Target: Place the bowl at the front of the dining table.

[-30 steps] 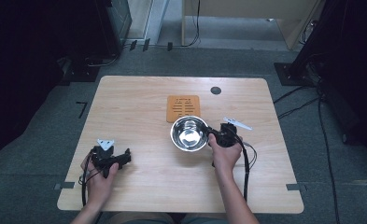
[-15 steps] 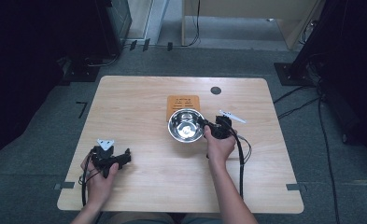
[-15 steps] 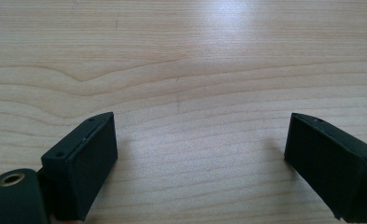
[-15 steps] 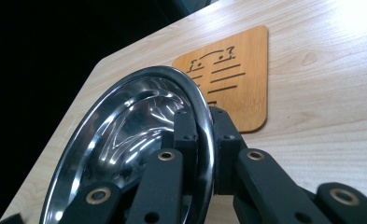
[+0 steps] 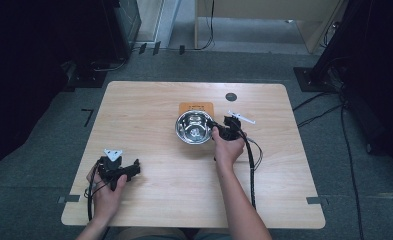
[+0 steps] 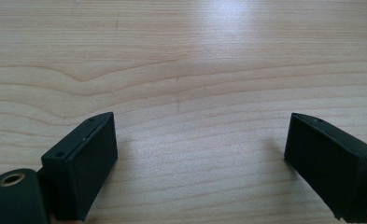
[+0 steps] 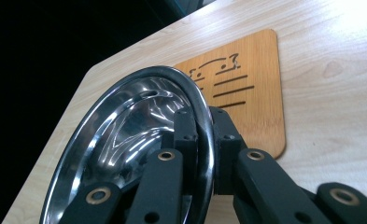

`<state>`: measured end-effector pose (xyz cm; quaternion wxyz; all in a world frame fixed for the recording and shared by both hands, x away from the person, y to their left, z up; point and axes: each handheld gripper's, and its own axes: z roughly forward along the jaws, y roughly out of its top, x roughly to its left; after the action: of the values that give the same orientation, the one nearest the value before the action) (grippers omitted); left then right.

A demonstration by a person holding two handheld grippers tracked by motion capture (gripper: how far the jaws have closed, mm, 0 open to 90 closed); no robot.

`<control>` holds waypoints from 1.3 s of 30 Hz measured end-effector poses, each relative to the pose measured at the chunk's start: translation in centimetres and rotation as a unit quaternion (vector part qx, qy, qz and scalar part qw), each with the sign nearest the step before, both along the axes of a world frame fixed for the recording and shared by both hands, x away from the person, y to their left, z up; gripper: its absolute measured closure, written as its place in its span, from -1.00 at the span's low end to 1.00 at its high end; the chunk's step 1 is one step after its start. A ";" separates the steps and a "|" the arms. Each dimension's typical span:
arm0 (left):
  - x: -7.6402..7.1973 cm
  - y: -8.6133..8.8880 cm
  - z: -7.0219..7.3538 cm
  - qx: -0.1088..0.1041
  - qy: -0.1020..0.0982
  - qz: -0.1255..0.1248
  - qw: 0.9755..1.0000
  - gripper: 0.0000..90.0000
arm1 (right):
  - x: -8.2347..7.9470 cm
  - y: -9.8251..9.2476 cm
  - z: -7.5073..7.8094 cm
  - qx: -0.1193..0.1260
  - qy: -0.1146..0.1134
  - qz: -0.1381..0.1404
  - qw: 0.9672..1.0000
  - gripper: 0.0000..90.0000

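On the pale wooden table (image 5: 154,107), right gripper (image 7: 202,140) pinching steel bowl (image 5: 194,127) rim, left gripper (image 6: 200,163) spread; surrounding room dim, seemingly carpeted.

looks like a lab or test room, not a home. plain wooden table (image 5: 149,115) set alone in the middle on grey carpet floor (image 5: 39,165), with small tape marks (image 5: 87,116) stuck down beside it. dark equipment stands (image 5: 329,60) and black racks (image 5: 119,25) around the edges, cables (image 5: 319,112) running loose over the floor. light wood cabinet (image 5: 264,15) at the back. pretty dim apart from the table.
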<state>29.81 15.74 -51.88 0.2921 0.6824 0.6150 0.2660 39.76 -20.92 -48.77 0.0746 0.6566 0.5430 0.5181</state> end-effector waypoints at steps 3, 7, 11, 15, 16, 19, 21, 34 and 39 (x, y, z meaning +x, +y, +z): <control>0.0 0.0 0.0 0.000 0.000 0.000 1.000 -0.79 | 0.7 0.3 0.0 -0.003 0.003 -0.007 1.000 0.88; 0.0 0.0 0.0 0.000 0.000 0.000 1.000 -0.79 | 1.6 0.6 -0.2 -0.003 0.009 -0.023 1.000 0.88; 0.0 0.0 0.0 0.000 0.000 0.000 1.000 -0.79 | 2.4 0.8 -0.6 0.006 0.017 -0.039 0.999 0.88; 0.0 0.0 0.0 -0.001 0.000 0.000 1.000 -0.79 | 3.1 1.1 -1.0 0.000 0.023 -0.055 0.998 0.88; 0.0 0.0 0.0 -0.001 0.000 0.000 1.000 -0.79 | 3.2 1.2 -1.1 -0.002 0.023 -0.059 0.998 0.88; 0.0 0.0 0.0 -0.001 0.000 0.000 1.000 -0.79 | 3.7 1.3 -1.4 -0.003 0.026 -0.069 0.997 0.88; 0.0 0.0 0.0 -0.001 0.000 0.000 1.000 -0.79 | 4.0 1.4 -1.5 -0.006 0.026 -0.077 0.997 0.88; -0.1 0.0 0.0 0.000 -0.001 -0.004 1.000 -0.79 | 5.8 1.3 -2.3 -0.007 0.027 -0.119 0.992 0.88; -0.1 0.0 0.0 0.000 -0.001 -0.004 1.000 -0.79 | 6.2 1.0 -2.6 0.006 0.031 -0.133 0.991 0.88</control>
<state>29.71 15.73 -51.89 0.2939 0.6843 0.6123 0.2653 45.98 -19.88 -51.32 0.1226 0.7392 0.4497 0.4862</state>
